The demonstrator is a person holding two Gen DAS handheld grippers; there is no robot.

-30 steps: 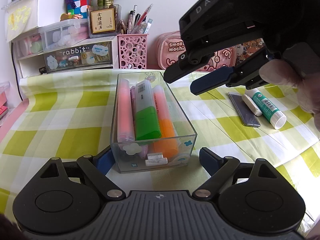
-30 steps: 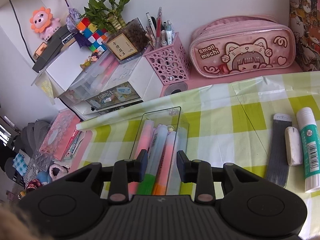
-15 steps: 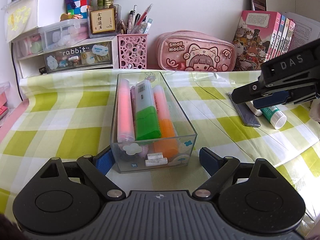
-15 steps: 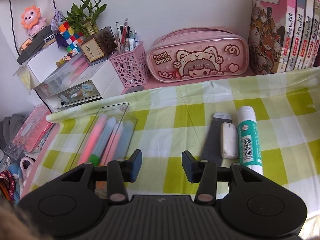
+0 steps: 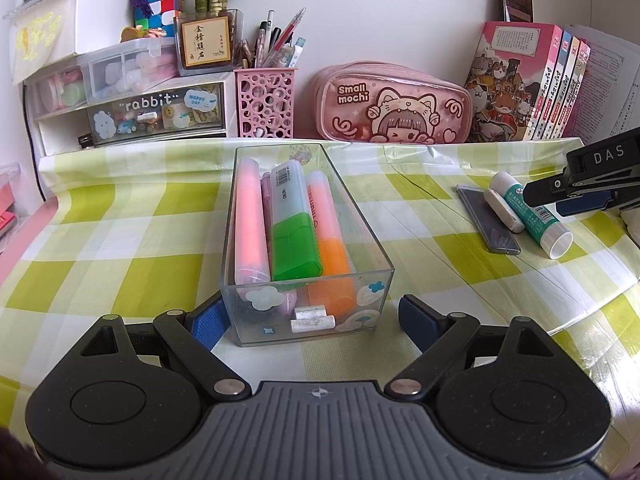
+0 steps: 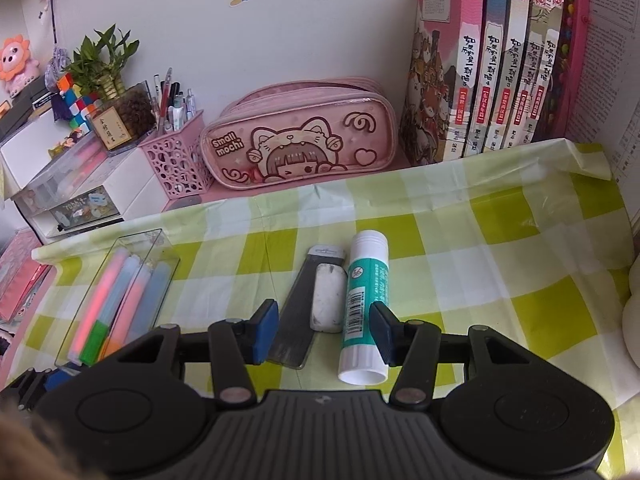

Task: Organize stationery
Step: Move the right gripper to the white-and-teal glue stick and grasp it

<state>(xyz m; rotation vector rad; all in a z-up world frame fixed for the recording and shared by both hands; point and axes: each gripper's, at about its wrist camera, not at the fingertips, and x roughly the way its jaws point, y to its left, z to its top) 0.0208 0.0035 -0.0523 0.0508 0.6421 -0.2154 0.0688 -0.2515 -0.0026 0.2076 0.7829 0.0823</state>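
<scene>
Left wrist view: the left gripper (image 5: pixel 310 318) stood with fingers spread around the clear box (image 5: pixel 308 248), pads not pressing; highlighters (image 5: pixel 294 232) lay inside.

Right wrist view: the right gripper (image 6: pixel 324 330) had fingers spread, just widened, over the glue stick (image 6: pixel 362 308), eraser (image 6: pixel 328 298) and dark ruler (image 6: pixel 300 312) near the worktop's right edge. Best to centre on one item before closing.

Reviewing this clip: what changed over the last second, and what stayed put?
The right gripper swung away from above the clear box to the glue stick, eraser and dark flat case, its jaws having just been opening; it holds nothing. The left gripper kept straddling the box's near end. Nothing on the table moved.
</scene>
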